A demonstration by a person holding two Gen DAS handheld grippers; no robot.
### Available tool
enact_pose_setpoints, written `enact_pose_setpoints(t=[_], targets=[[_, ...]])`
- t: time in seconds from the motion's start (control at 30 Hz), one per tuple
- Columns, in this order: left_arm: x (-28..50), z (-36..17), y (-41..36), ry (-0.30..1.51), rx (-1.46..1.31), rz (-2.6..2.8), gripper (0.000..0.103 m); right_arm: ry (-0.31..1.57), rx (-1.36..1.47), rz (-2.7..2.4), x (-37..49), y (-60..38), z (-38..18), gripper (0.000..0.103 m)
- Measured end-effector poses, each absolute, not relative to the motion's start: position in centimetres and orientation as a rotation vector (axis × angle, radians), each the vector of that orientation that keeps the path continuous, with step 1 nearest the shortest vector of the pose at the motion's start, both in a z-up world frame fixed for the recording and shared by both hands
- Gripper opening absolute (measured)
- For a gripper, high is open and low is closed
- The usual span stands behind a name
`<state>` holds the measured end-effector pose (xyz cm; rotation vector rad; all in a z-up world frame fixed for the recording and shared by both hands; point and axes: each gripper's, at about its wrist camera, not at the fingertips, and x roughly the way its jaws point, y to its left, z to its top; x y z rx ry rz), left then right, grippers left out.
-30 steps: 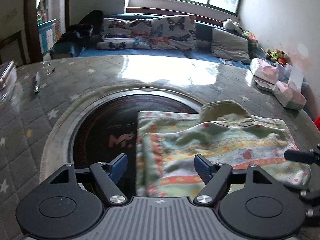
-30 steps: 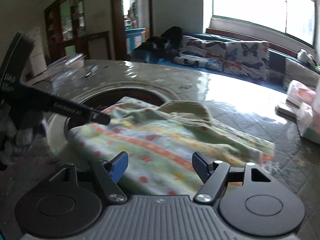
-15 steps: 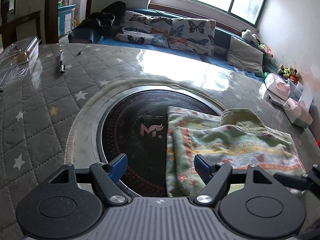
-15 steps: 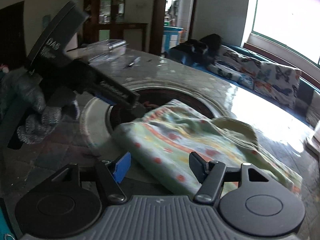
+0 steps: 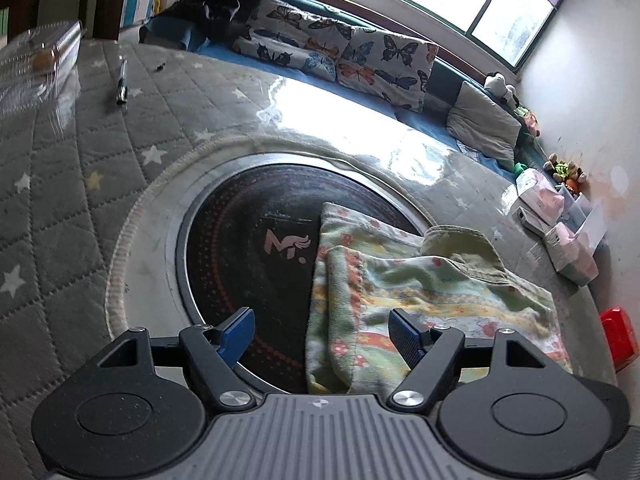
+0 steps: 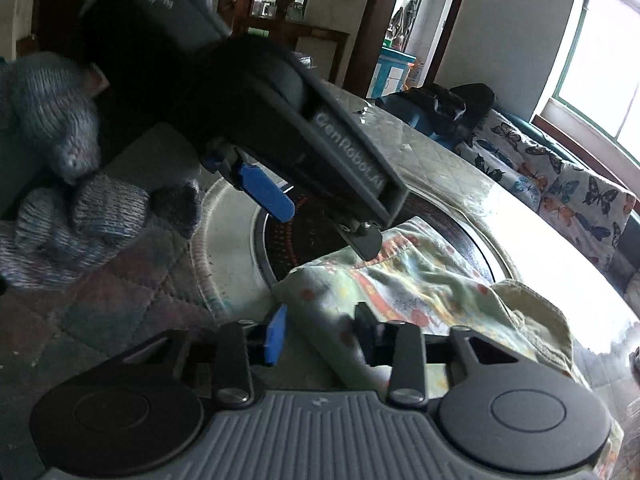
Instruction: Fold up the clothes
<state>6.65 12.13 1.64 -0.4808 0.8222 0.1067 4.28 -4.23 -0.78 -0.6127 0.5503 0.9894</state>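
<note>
A folded, flower-printed green garment (image 5: 420, 296) lies on the table, partly over the round black hob (image 5: 248, 248). Its near folded corner shows in the right wrist view (image 6: 400, 280). My left gripper (image 5: 322, 330) is open and empty, hovering over the garment's near left edge. It also shows from the side in the right wrist view (image 6: 316, 220), held by a gloved hand. My right gripper (image 6: 320, 330) is part-closed around the garment's near corner, with the fold between its fingers; I cannot tell whether they pinch it.
The table wears a grey quilted star cover (image 5: 80, 168). A pen (image 5: 121, 82) and a clear plastic box (image 5: 36, 60) lie far left. Tissue boxes (image 5: 560, 220) and a red object (image 5: 618, 338) sit at the right. A sofa with butterfly cushions (image 5: 348, 60) stands behind.
My right gripper swung left, dropped to the garment's near corner and narrowed its fingers around it. My left gripper drew back and left, staying open. The garment has stayed in place.
</note>
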Motion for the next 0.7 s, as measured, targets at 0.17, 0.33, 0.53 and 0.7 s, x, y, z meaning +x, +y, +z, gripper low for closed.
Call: enact_pose_setpoints(t=[0.17,0.33,0.53,0.7], targets=[[7.3,1.3,12.2,0.839,-0.543,0.099,0.077,0.567,-0.537,0.987,5.1,-5.0,-0.1,0.016],[8.1,1.1,12.0,0.861,-0.591,0.093,0.075,0.578,-0.42,0.985,5.7,-6.8,1.6,0.014],[9.1,0.7,11.6,0.889,-0.689,0.051,0.061,0.562,-0.376,0.988,5.4,-8.3,2.7,0.013],[9.2,-0.1,12.0,0.913,-0.809,0.03,0.021,0.572,-0.353,0.998,4.9,-9.2,2.7,0.013]])
